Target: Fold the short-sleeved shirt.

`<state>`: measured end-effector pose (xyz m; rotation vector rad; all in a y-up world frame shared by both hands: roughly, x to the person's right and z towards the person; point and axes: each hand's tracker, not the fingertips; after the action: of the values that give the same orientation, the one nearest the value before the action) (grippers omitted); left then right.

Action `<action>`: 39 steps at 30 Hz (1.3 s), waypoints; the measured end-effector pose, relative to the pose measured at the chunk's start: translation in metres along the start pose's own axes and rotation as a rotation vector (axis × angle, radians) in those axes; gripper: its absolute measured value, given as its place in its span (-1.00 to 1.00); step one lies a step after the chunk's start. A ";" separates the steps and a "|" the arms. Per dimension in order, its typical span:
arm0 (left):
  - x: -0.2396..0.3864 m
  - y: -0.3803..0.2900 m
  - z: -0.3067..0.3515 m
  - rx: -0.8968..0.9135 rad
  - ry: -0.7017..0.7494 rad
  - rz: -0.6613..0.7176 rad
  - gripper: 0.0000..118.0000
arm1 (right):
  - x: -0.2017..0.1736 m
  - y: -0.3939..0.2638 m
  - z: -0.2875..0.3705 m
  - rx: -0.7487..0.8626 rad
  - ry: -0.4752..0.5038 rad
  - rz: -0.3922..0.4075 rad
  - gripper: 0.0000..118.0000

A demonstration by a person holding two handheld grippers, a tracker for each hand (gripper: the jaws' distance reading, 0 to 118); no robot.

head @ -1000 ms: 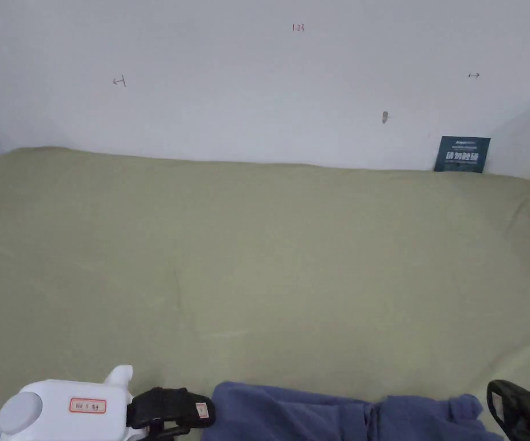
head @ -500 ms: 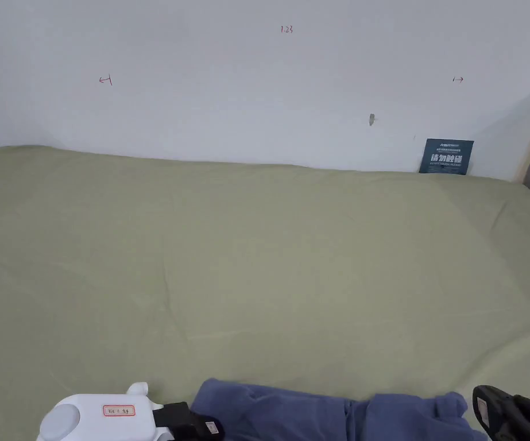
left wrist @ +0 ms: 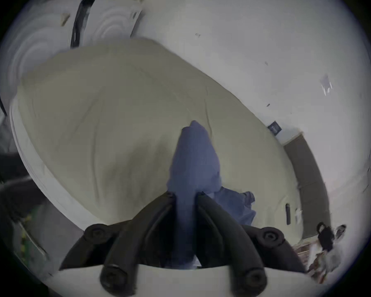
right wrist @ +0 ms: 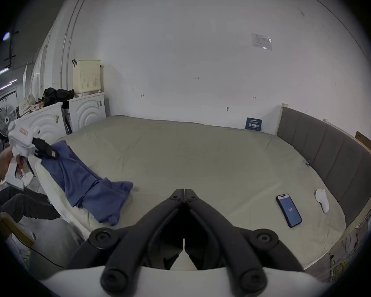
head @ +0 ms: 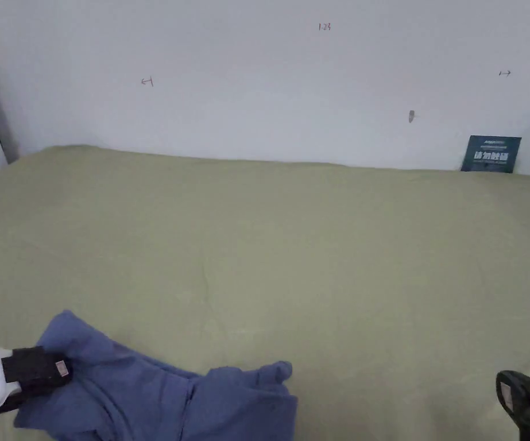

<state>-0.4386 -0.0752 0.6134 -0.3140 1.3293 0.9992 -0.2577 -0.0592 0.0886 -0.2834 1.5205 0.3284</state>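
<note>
Currently the left gripper (left wrist: 185, 196) has its fingers (left wrist: 206, 207) clamped on one edge of the blue short-sleeved shirt (head: 160, 396), which trails in a bunched, twisted heap across the near left part of the green bed (head: 315, 258) and over its edge. The right gripper (right wrist: 184, 191) hovers apart from the cloth with fingers (right wrist: 193, 201) pressed together and nothing between them. Risk, as judged: with a single hold on a crumpled garment, any pull likely drags the whole heap or slides it off the bed rather than spreading it, and a thin pinch may slip; a phone (right wrist: 289, 210) lies well apart to the right.
</note>
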 end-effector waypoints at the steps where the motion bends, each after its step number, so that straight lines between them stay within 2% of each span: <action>1: 0.010 -0.001 -0.001 -0.015 -0.015 -0.011 -0.82 | -0.002 -0.001 -0.001 -0.004 0.005 0.002 -1.00; 7: 0.111 -0.021 -0.051 -0.093 -0.066 -0.267 -0.82 | -0.003 -0.005 0.007 -0.016 0.011 0.014 -1.00; 10: 0.161 -0.049 -0.087 -0.181 -0.080 -0.379 -0.82 | 0.003 -0.008 0.015 -0.019 -0.012 0.007 -1.00; 13: 0.184 -0.084 -0.127 -0.295 -0.082 -0.474 -0.81 | 0.011 -0.011 0.020 -0.021 -0.036 -0.013 -1.00; 14: 0.187 -0.098 -0.137 -0.328 -0.091 -0.473 -0.78 | 0.013 -0.011 0.022 -0.022 -0.043 -0.018 -1.00; 15: 0.186 -0.109 -0.149 -0.363 -0.111 -0.475 -0.66 | 0.015 -0.012 0.022 -0.022 -0.048 -0.021 -1.00; 18: 0.172 -0.127 -0.173 -0.460 -0.217 -0.365 0.03 | 0.019 -0.012 0.022 -0.026 -0.059 -0.029 -1.00; 21: 0.151 -0.101 -0.156 -0.409 -0.298 -0.179 0.06 | 0.020 -0.009 0.020 -0.017 -0.057 -0.034 -1.00; 23: 0.139 -0.074 -0.124 -0.345 -0.388 -0.122 0.07 | 0.017 -0.006 0.018 -0.007 -0.043 -0.037 -1.00; 25: 0.117 -0.050 -0.100 -0.256 -0.562 -0.099 0.06 | 0.015 -0.004 0.013 -0.003 -0.021 -0.040 -1.00; 27: 0.104 -0.040 -0.080 -0.163 -0.628 -0.090 0.01 | 0.011 -0.004 0.008 -0.001 -0.014 -0.037 -1.00; 28: 0.094 -0.038 -0.080 -0.114 -0.623 -0.085 -0.13 | 0.010 -0.004 0.007 -0.006 -0.005 -0.034 -1.00; 29: 0.084 -0.039 -0.082 -0.093 -0.593 -0.062 -0.39 | 0.008 -0.004 0.006 -0.009 0.001 -0.031 -1.00; 30: 0.066 -0.039 -0.103 -0.111 -0.587 -0.001 -0.90 | 0.006 -0.005 0.005 -0.011 0.006 -0.027 -1.00; 31: 0.061 -0.044 -0.113 -0.150 -0.606 0.071 -0.97 | 0.004 -0.005 0.005 -0.014 0.010 -0.024 -1.00; 33: 0.059 -0.059 -0.132 -0.198 -0.613 0.131 -0.98 | 0.003 -0.006 0.005 -0.018 0.022 -0.020 -1.00; 36: 0.079 -0.091 -0.155 -0.287 -0.671 0.115 -0.98 | 0.001 -0.005 0.006 -0.017 0.023 -0.023 -1.00; 39: 0.096 -0.126 -0.181 -0.394 -0.631 0.096 -0.98 | 0.002 -0.005 0.007 -0.009 0.022 -0.028 -1.00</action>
<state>-0.4707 -0.2336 0.4353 -0.2028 0.5776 1.3069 -0.2490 -0.0613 0.0871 -0.3167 1.5359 0.3110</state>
